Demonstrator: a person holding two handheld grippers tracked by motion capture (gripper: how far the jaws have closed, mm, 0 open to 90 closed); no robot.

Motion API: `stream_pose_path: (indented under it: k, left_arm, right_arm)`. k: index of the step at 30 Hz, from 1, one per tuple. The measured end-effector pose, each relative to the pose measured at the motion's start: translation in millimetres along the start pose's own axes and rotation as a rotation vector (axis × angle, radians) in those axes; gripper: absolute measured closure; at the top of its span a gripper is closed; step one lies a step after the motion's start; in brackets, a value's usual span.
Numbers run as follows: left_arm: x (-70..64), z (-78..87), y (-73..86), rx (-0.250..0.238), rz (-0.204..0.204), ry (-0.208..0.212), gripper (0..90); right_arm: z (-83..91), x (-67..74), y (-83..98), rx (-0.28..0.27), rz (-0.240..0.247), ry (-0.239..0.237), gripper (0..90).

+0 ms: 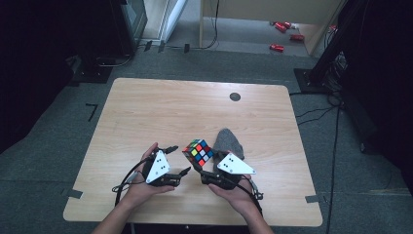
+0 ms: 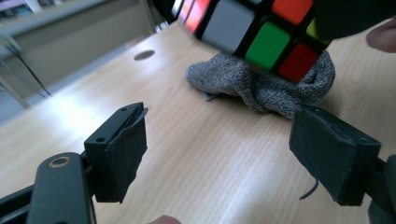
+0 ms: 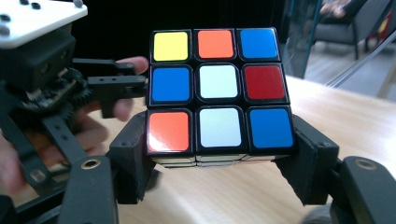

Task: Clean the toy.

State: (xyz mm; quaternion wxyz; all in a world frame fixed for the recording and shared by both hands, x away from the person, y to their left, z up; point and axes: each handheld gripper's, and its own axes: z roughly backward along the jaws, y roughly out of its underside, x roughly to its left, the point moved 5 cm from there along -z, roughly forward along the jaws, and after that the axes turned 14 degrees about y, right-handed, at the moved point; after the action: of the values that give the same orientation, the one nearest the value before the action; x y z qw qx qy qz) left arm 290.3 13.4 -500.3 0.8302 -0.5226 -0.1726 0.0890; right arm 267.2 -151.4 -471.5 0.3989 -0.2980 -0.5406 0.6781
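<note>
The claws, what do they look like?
Each claw, left claw and right claw, is black, topped by a white three-cornered plate with black dots. Two flat black jaws carry dark felt-like pads. Brass-coloured rivets mark the joints, and black cables trail back past the person's bare forearms.

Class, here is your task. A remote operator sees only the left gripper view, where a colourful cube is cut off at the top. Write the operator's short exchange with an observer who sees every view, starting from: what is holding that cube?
Observer: The right gripper holds the cube, with its pads pressed on opposite sides of the bottom layer.
Operator: Which face looks at that gripper's camera?
Observer: One with a white centre, yellow at top left and orange at bottom left.
Operator: Where is my gripper relative to the cube?
Observer: In the high view the left gripper sits just left of the cube, not touching it.
</note>
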Motion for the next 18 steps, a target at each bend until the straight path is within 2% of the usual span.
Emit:
stream_pose_path:
  k: [3, 6, 8, 10, 12, 15, 17, 18]
  left_arm:
    - [-4.1, 0.8, -3.6, -0.017, -0.052, -0.032, 18.7]
    - [-8.5, 0.9, -5.2, -0.027, -0.112, -0.054, 20.4]
    - [-10.9, 0.5, -5.8, -0.04, -0.128, -0.05, 23.3]
    - [-13.8, 0.4, -6.5, -0.05, -0.153, -0.051, 30.0]
    - [-14.9, 0.0, -6.2, -0.044, -0.159, -0.05, 30.8]
    - [-15.9, -1.0, -3.7, -0.029, -0.168, -0.054, 32.3]
    - [-15.1, -1.6, -2.4, -0.027, -0.162, -0.047, 33.4]
    - [-14.6, -1.6, -1.9, -0.028, -0.149, -0.039, 33.6]
  right_arm:
    - [-2.2, 9.6, 0.5, 0.035, -0.006, -0.002, 34.3]
    - [-3.5, 13.3, 0.5, 0.067, -0.054, -0.007, 34.3]
    - [-4.1, 13.4, 0.9, 0.093, -0.089, -0.014, 34.3]
    - [-5.4, 13.6, 2.3, 0.112, -0.109, -0.016, 34.3]
    - [-6.8, 14.1, 4.4, 0.143, -0.135, -0.027, 34.3]
    - [-9.9, 13.3, 7.8, 0.198, -0.203, -0.05, 34.3]
    - [-11.0, 12.1, 9.1, 0.215, -0.216, -0.06, 34.2]
    - [-11.1, 11.1, 9.1, 0.222, -0.204, -0.062, 33.8]
